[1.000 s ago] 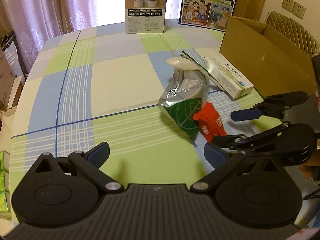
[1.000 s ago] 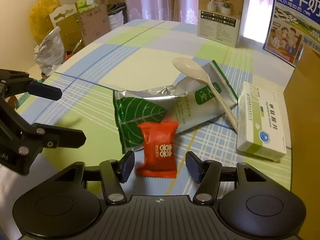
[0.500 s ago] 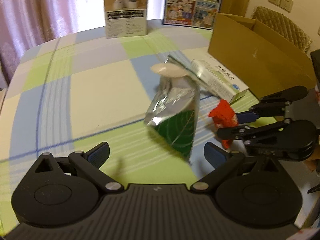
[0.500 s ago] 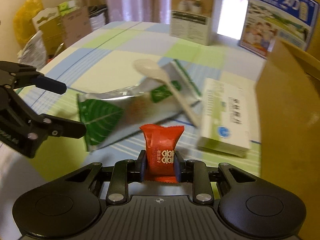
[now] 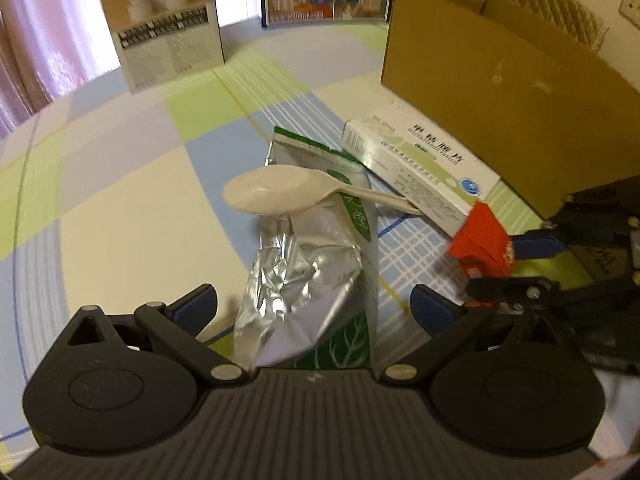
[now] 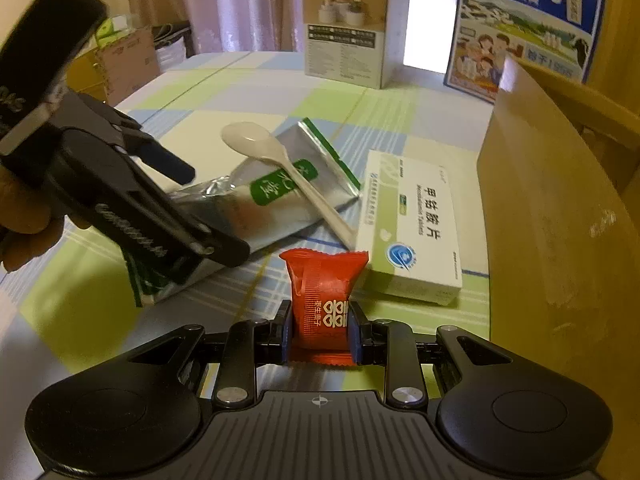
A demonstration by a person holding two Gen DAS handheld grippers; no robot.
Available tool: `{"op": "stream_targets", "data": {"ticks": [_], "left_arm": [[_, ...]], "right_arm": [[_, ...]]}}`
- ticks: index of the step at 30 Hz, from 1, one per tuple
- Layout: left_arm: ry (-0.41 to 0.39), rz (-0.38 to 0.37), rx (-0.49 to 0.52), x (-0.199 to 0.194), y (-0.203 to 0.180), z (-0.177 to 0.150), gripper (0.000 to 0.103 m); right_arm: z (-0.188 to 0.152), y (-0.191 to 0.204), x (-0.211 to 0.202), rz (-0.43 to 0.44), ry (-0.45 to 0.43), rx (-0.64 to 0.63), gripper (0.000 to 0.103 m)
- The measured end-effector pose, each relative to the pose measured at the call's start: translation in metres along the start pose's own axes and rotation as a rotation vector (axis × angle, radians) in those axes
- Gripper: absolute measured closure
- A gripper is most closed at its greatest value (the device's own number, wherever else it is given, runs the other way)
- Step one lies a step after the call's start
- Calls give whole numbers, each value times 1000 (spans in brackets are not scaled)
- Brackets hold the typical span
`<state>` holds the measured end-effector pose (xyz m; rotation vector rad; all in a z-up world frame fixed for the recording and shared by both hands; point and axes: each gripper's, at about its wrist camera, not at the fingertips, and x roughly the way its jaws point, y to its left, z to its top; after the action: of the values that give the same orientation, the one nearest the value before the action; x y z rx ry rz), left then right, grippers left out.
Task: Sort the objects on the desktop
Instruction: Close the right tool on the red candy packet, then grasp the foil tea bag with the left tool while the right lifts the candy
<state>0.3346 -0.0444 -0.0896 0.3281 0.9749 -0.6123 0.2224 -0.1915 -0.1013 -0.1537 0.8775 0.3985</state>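
My right gripper [image 6: 320,330] is shut on a red candy packet [image 6: 322,296], lifted just above the tablecloth; from the left wrist view the same red packet [image 5: 482,242] shows pinched in the right gripper [image 5: 508,264]. A silver and green foil pouch [image 5: 316,268] lies between the wide-apart fingers of my open left gripper [image 5: 314,306], not touched by the pads. A white plastic spoon [image 5: 280,192] rests across the pouch. A white and green medicine box [image 6: 412,228] lies beside them. In the right wrist view the left gripper [image 6: 204,216] hovers over the foil pouch [image 6: 280,196].
A brown cardboard box [image 6: 556,208] stands open at the right of the table. At the back stand a white product carton [image 6: 344,28] and a blue milk carton [image 6: 524,28]. Bags and boxes [image 6: 124,56] sit beyond the table's left edge. A checked cloth [image 5: 120,208] covers the table.
The right gripper shut on the red candy packet and lifted it off the table. The left gripper moved in over the foil pouch, which now lies between its fingers.
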Motion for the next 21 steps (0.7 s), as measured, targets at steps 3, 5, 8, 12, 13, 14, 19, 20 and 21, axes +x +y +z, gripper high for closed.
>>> {"op": "stream_targets", "data": {"ticks": [3, 5, 8, 12, 13, 14, 19, 20, 21], "left_arm": [[52, -5, 4, 14, -2, 8, 13], [84, -15, 16, 20, -4, 10, 21], [98, 6, 27, 20, -6, 10, 44], [118, 7, 0, 2, -8, -4, 53], [125, 15, 10, -3, -11, -11, 54], [130, 17, 15, -9, -13, -19, 54], [153, 27, -26, -47, -22, -71, 54], [154, 31, -39, -55, -23, -82, 54], [155, 34, -57, -62, -24, -93, 54]], "right_arm": [[-2, -2, 1, 6, 5, 13, 79], [-3, -2, 0, 13, 7, 17, 79], [-5, 3, -5, 27, 5, 7, 79], [-11, 8, -14, 46, 7, 6, 79], [-13, 9, -17, 51, 10, 5, 79], [-17, 11, -19, 55, 15, 4, 79], [-35, 20, -33, 74, 44, 9, 79], [-38, 22, -35, 73, 48, 8, 79], [-42, 24, -38, 72, 53, 8, 79]]}}
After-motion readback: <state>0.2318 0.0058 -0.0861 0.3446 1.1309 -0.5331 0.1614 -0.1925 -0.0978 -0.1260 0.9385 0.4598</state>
